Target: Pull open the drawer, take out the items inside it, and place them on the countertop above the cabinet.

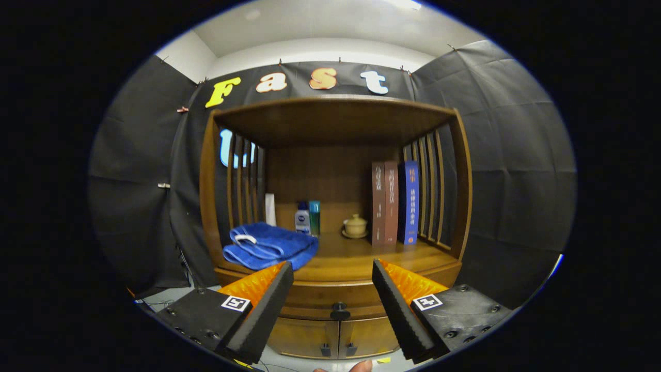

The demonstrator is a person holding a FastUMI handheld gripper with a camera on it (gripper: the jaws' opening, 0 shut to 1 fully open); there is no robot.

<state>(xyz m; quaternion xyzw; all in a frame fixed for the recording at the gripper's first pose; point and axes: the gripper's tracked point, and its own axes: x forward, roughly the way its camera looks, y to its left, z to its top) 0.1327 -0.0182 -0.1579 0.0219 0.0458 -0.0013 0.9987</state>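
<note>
A wooden cabinet stands ahead with a shut drawer (338,299) under its countertop (356,261). A black round knob (339,311) sits at the drawer's middle, between and just beyond my fingers. My gripper (333,305) is open, its black pads wide apart with nothing between them. The drawer's contents are hidden. A folded blue towel (268,247) lies on the countertop's left, close above my left finger (266,310).
On the countertop's back stand a small white-and-blue bottle (302,218), a teal tube (314,217), a lidded ceramic cup (355,226) and three upright books (395,201). Slatted sides and a wooden roof enclose it. Two lower cabinet doors (335,338) sit beneath the drawer. A fingertip (361,366) shows below.
</note>
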